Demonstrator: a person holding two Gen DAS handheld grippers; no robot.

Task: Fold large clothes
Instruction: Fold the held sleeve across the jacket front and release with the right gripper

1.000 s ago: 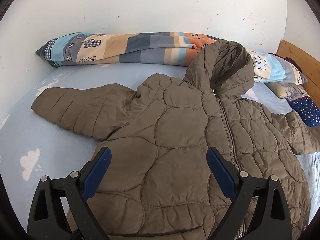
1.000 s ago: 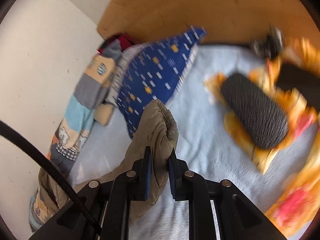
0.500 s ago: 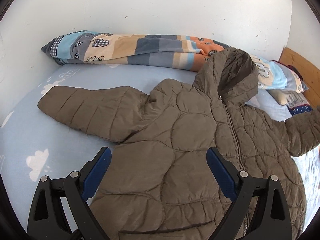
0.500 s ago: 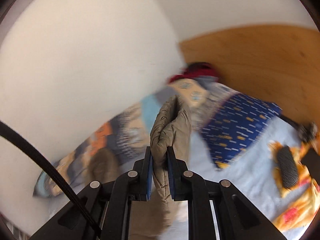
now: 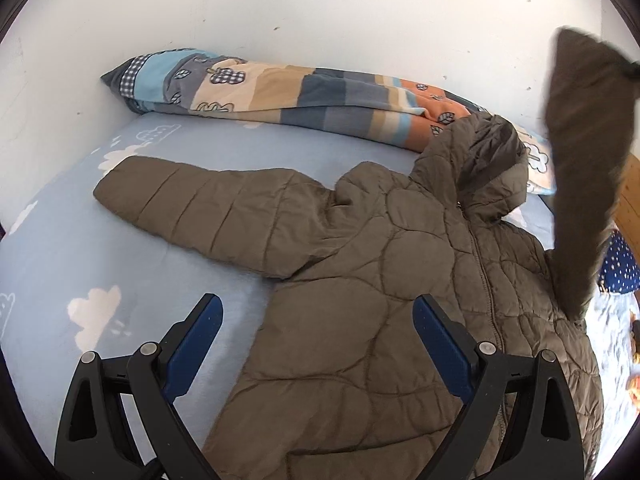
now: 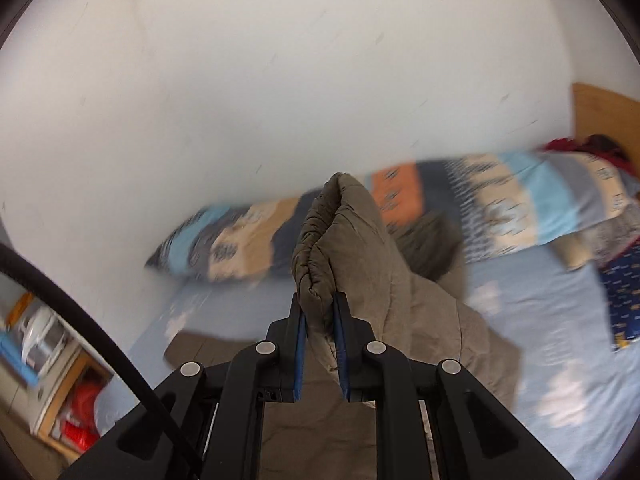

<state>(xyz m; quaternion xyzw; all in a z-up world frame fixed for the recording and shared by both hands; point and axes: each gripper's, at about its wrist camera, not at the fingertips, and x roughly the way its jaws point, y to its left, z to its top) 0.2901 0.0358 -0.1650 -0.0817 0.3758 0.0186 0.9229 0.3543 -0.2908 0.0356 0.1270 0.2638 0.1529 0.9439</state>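
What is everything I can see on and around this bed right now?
Puffer jacket: one, olive-brown, spread flat on the bed, hood toward the wall.
Raised sleeve: one, olive-brown, lifted off the bed, cuff clamped.
Bed sheet: one, light blue with white clouds.
Patterned blanket: one, blue, beige and orange stripes, rolled along the wall.
Starry pillow: one, dark blue, near the headboard.
Headboard: one, wooden.
Wall: white.
Left tongs: black with blue pads, open above the jacket.
Right tongs: black with blue pads, shut on the sleeve cuff.
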